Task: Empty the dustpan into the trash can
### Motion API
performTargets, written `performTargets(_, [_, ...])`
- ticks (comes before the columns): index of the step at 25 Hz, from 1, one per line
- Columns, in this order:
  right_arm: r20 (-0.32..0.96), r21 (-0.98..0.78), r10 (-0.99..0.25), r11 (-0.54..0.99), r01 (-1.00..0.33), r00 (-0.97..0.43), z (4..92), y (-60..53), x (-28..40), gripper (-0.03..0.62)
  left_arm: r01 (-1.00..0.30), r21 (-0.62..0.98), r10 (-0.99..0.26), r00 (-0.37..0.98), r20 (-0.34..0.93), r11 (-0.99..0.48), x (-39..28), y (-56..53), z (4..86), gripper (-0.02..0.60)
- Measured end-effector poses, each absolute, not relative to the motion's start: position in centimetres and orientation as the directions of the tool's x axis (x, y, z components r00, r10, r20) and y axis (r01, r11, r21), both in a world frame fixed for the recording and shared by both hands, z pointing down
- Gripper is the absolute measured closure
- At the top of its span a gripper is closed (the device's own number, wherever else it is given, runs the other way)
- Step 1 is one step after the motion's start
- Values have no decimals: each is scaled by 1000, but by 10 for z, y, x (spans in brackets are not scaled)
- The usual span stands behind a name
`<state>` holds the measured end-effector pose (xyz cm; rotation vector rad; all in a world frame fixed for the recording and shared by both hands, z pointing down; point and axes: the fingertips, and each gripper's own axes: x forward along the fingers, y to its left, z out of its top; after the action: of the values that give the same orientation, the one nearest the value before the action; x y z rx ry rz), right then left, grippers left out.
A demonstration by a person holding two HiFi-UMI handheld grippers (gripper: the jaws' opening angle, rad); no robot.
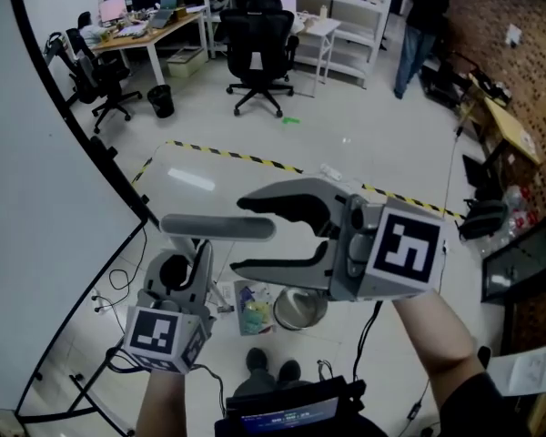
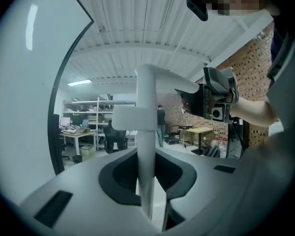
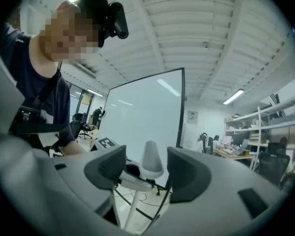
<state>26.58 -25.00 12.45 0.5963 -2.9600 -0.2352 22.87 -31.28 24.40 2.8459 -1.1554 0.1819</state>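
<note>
White handle clamped in left gripper just beside whiteboard edge, right gripper spread wide and empty near it, can seen below, open floor ahead.

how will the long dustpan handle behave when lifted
Probably stiff: the handle stands straight in the left gripper. Smooth grey plastic, so likely light, maybe slippery. The pan sits far below the grip, so it may swing or twist.

Black office chair; striped tape crosses floor.
</note>
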Motion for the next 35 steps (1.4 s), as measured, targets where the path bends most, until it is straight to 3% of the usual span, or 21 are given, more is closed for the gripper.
performTargets(3, [100, 204, -404, 903, -379, -909, 120, -250, 261, 306, -680, 21, -674, 730, 112, -733, 240, -312, 232, 526])
performTargets(9, [89, 206, -424, 893, -400, -901, 119, -253, 264, 454, -632, 46, -626, 774, 99, -774, 249, -309, 230, 526])
performTargets(15, [147, 207, -423, 897, -390, -894, 136, -269, 264, 450, -583, 57, -576, 811, 99, -810, 250, -323, 244, 526])
performTargets(29, [105, 173, -392, 912, -372, -914, 135, -274, 277, 447, -475, 32, -470, 877, 96, -880, 272, -325, 248, 529])
performTargets(35, [110, 158, -329, 937, -310, -938, 126, -231, 331, 447, -503, -31, -503, 858, 101, -864, 318, -281, 234, 532])
